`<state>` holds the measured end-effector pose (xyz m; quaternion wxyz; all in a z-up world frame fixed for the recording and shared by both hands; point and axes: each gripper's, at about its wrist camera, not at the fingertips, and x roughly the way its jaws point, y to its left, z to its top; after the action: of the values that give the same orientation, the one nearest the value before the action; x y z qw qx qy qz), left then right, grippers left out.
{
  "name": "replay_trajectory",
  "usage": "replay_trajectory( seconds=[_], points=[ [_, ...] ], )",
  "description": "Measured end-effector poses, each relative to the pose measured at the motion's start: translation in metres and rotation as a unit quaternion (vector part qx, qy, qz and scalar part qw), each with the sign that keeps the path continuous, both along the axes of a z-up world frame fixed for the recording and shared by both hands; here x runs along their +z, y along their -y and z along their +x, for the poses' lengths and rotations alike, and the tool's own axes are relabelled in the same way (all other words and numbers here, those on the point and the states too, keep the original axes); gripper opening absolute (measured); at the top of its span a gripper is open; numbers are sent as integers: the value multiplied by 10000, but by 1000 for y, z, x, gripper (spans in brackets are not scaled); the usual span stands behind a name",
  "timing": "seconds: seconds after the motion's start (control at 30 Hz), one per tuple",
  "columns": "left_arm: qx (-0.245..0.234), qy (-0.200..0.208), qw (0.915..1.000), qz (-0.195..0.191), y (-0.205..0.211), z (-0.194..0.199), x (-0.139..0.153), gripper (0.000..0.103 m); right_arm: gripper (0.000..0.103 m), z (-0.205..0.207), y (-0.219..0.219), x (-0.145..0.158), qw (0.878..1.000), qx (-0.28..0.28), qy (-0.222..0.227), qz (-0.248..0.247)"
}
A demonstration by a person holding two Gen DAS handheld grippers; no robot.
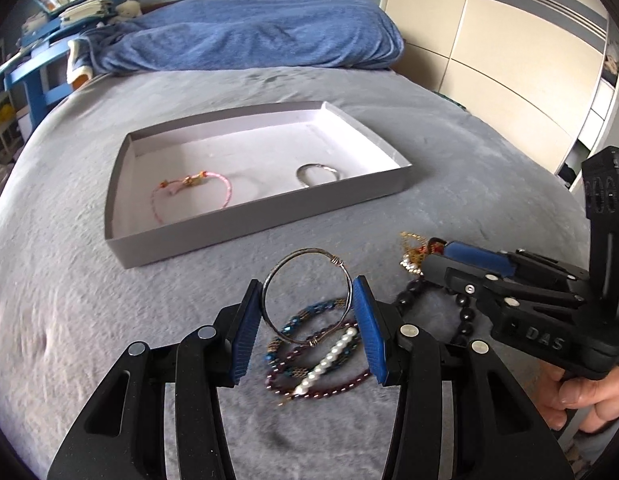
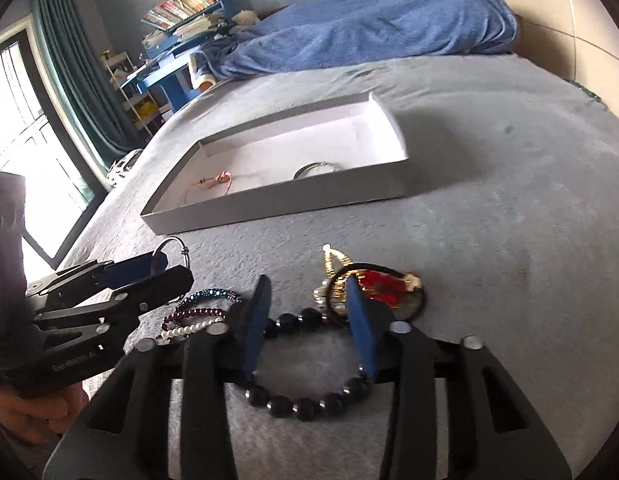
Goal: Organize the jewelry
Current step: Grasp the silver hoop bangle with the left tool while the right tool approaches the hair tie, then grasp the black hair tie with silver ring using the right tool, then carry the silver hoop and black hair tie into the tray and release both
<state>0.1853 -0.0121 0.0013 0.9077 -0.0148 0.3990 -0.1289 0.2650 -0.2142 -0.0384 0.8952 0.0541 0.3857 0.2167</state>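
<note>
A shallow grey tray [image 1: 265, 220] sits on the bed and holds a pink cord bracelet [image 1: 189, 194] and a silver ring bangle [image 1: 317, 174]. My left gripper [image 1: 309, 304] is shut on a silver wire bangle [image 1: 305, 300], held upright just above a pile of beaded and pearl bracelets [image 1: 321, 356]. My right gripper [image 2: 307, 308] is open, its fingers down around a black bead bracelet [image 2: 309, 400], next to gold and red jewelry [image 2: 373, 288]. The tray [image 2: 269, 208] also shows in the right wrist view.
The grey bedspread [image 1: 469, 184] spreads around the tray. A blue blanket [image 1: 261, 40] lies at the head of the bed. A blue desk with books [image 1: 41, 60] stands at the left and wardrobe doors [image 1: 509, 40] at the right.
</note>
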Motion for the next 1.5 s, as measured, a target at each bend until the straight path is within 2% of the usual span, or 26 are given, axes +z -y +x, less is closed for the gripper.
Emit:
replay_trajectory(
  seconds=[0.33,0.37,0.4,0.53,0.87,1.03,1.2,1.3,1.5],
  points=[
    [31,18,10000,-26,-7,0,0,48,28,17,-6,-10,9991,-262,-264,-186],
    [24,21,10000,-13,-6,0,0,48,26,18,-7,-10,9991,-256,-265,-193],
    [21,26,10000,-2,-5,0,0,48,19,20,-8,-11,9991,-246,-286,-182],
    [-12,54,10000,22,-3,0,1,48,3,23,-10,-12,9991,-229,-307,-203],
    [3,164,9999,28,-4,1,10,48,3,12,-1,33,9997,-185,151,-91],
    [-49,278,9995,131,-6,5,29,48,3,13,-1,61,9995,-29,299,-28],
    [40,321,9995,5,-20,17,53,48,3,23,-5,88,9988,203,436,-82],
    [45,418,9989,209,-24,28,67,48,3,32,-8,100,9983,276,509,-101],
    [164,479,9984,240,-37,54,76,48,3,55,-24,106,9971,414,595,-244]
  ],
)
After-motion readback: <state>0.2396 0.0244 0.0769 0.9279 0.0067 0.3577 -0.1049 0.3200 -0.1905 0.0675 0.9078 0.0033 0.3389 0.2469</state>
